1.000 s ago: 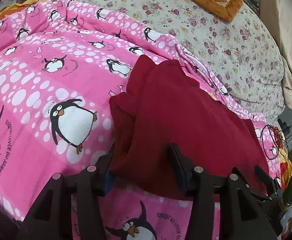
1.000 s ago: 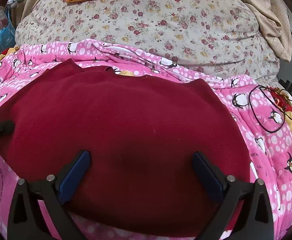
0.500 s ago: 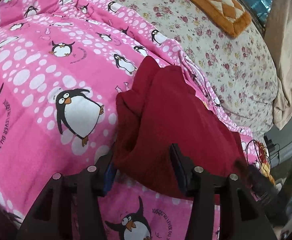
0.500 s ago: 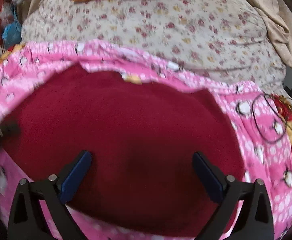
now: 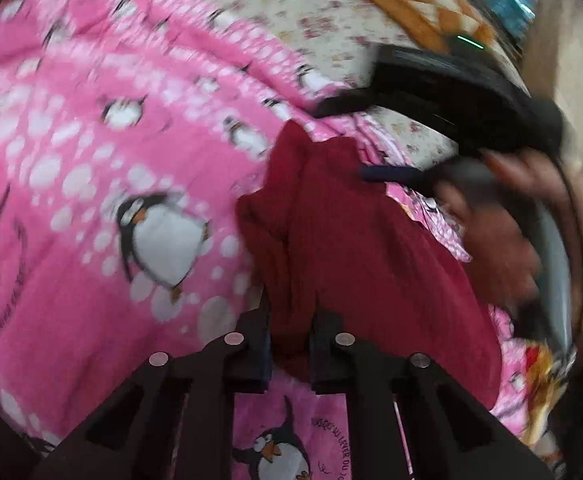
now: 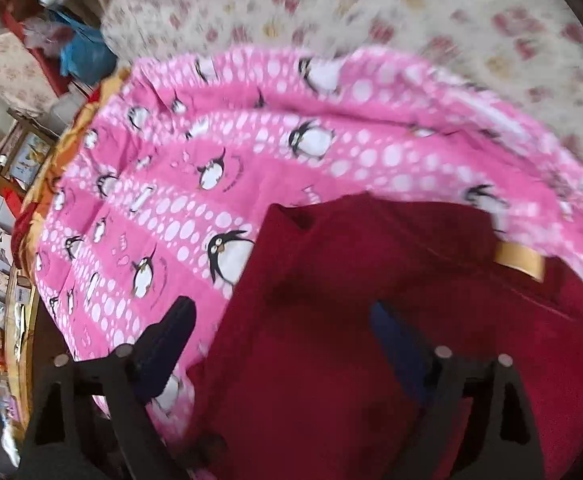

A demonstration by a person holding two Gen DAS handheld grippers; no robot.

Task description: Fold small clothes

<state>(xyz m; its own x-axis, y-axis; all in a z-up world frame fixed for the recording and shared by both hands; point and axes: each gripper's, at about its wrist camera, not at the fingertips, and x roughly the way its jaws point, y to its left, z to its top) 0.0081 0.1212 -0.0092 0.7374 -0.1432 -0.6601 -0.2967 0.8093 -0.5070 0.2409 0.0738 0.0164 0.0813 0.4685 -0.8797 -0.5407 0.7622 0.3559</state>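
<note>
The red garment [image 5: 355, 248] on the pink quilt [image 5: 91, 200] was pinched by the left claw [image 5: 289, 344], while the right claw [image 6: 283, 336], spread, was closing over it.

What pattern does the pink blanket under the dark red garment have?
White dots and black-and-white penguins on the pink blanket, clearest in the right wrist view.
</note>
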